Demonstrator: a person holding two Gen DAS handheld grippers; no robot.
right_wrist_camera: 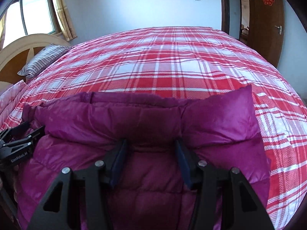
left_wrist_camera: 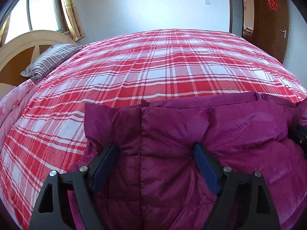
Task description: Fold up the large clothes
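A magenta quilted down jacket [left_wrist_camera: 172, 134] lies folded at the near edge of a bed with a red and white plaid cover [left_wrist_camera: 153, 61]. My left gripper [left_wrist_camera: 155, 151] is open, its blue-padded fingers spread over the jacket's left part and pressing into the fabric. The jacket also fills the near half of the right wrist view [right_wrist_camera: 149, 118]. My right gripper [right_wrist_camera: 150, 145] is open, fingers resting on the jacket's right part. The left gripper shows at the left edge of the right wrist view [right_wrist_camera: 21, 134]; the right gripper shows at the right edge of the left wrist view [left_wrist_camera: 301, 136].
A striped pillow [left_wrist_camera: 49, 59] lies by the wooden headboard [left_wrist_camera: 17, 46] at far left. A pink quilt [left_wrist_camera: 15, 103] sits at the bed's left edge. A window with curtains [left_wrist_camera: 38, 13] and a brown door [left_wrist_camera: 272, 19] stand behind the bed.
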